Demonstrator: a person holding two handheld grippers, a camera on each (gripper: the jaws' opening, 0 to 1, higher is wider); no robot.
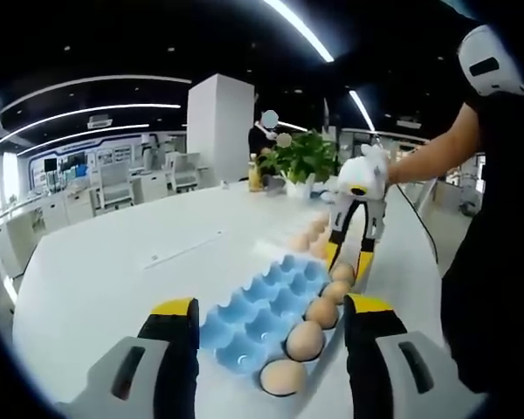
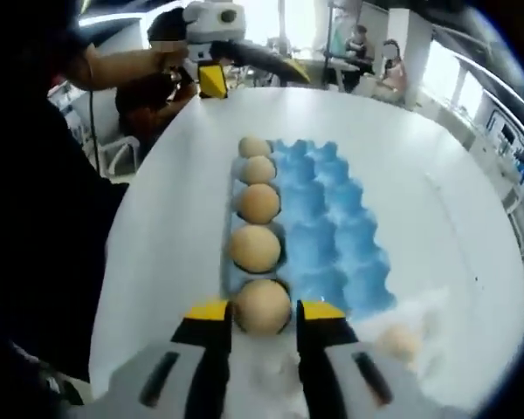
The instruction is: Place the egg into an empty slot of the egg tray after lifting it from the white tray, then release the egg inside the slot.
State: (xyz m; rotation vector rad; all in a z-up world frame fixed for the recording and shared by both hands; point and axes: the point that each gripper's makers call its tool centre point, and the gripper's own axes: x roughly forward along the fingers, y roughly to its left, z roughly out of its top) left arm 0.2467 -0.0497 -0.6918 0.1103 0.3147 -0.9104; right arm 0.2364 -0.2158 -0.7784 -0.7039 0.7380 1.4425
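Right gripper view: right tool (image 2: 262,325) grasping egg (image 2: 262,305) | blue tray (image 2: 341,227) beside | left tool (image 1: 271,319) released

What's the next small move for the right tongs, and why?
Probably open the right tongs and let go. The brown egg between their yellow tips already seems to sit in the near-end slot of the blue moulded egg tray, in line with four other eggs.
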